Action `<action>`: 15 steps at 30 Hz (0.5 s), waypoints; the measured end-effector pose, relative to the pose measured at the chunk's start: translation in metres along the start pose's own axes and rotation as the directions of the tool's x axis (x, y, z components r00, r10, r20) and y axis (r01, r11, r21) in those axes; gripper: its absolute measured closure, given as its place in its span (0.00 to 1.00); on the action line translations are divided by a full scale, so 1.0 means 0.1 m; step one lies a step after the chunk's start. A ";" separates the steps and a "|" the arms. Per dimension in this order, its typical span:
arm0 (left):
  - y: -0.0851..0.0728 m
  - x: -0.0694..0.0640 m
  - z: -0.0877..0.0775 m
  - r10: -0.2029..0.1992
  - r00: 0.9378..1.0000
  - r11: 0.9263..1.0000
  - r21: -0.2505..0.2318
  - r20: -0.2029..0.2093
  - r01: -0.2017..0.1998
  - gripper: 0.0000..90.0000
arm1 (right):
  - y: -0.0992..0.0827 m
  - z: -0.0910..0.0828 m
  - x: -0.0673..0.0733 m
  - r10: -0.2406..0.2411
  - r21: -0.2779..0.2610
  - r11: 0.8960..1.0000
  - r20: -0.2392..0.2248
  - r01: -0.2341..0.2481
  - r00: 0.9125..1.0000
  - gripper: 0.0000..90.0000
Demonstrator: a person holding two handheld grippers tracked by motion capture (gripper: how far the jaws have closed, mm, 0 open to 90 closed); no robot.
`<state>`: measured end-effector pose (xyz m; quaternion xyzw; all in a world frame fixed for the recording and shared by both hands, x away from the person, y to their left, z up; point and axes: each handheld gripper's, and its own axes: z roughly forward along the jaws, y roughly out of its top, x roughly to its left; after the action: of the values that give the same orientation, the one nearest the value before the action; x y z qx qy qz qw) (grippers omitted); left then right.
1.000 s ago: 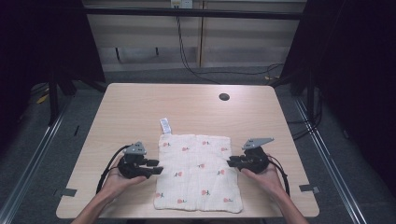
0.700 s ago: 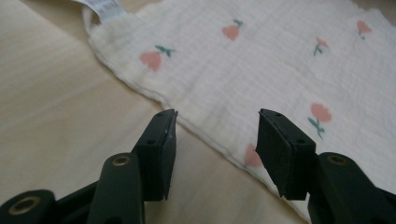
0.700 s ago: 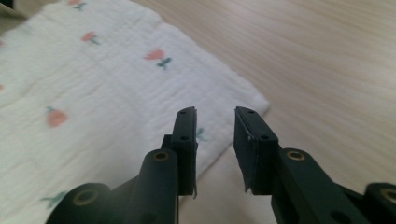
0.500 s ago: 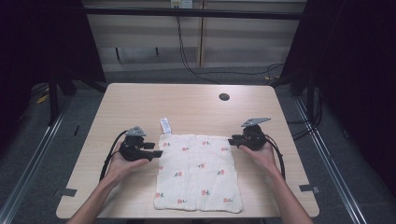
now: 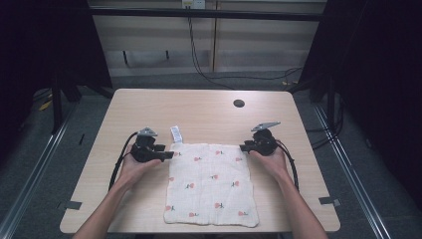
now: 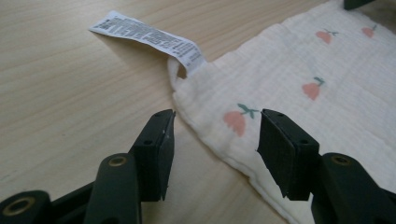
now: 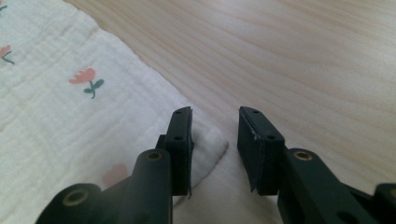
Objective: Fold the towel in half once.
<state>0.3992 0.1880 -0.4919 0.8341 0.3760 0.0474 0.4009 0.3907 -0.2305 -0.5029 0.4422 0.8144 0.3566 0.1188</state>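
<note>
We see a cream cloth (image 5: 211,184) printed with small red flowers lying flat on the table (image 5: 199,109), nearer the person's edge than the far one. Its white label (image 5: 176,134) sticks out from the far left corner and lies on the wood.

The left gripper (image 5: 168,155) sits low at that far left corner, just beside the label. In the left gripper view its jaws stand well apart, one over bare wood and the other over the cloth, with the cloth's edge (image 6: 219,154) running between them. The pads press on nothing, so it holds nothing; its jaws have just been closing slightly after opening wide.

The right gripper (image 5: 242,147) sits at the far right corner. In the right gripper view its jaws are parted about halfway, with the rounded cloth corner (image 7: 210,140) lying beside the left jaw and bare wood under the gap. Nothing is gripped here either, and these jaws have just been opening.

Both hands rest on the table behind their grippers, well apart, with the cloth's far edge stretched between them.
</note>
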 end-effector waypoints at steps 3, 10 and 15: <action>0.06 0.04 0.05 -0.004 1.000 1.000 0.002 -0.004 0.004 0.51 | 0.02 0.02 0.03 -0.006 -0.002 1.000 -0.002 0.006 1.000 0.69; 0.04 0.13 0.13 -0.043 0.999 0.999 -0.010 -0.021 0.042 0.48 | 0.01 0.04 0.09 -0.012 0.000 1.000 -0.055 0.012 0.998 0.90; 0.06 0.14 0.19 -0.025 1.000 1.000 -0.002 -0.014 0.025 0.50 | -0.01 0.06 0.07 0.005 -0.029 1.000 -0.074 -0.008 0.997 0.96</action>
<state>0.4200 0.1833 -0.5036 0.8284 0.3892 0.0484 0.3998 0.3891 -0.2230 -0.5072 0.4295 0.8114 0.3851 0.0938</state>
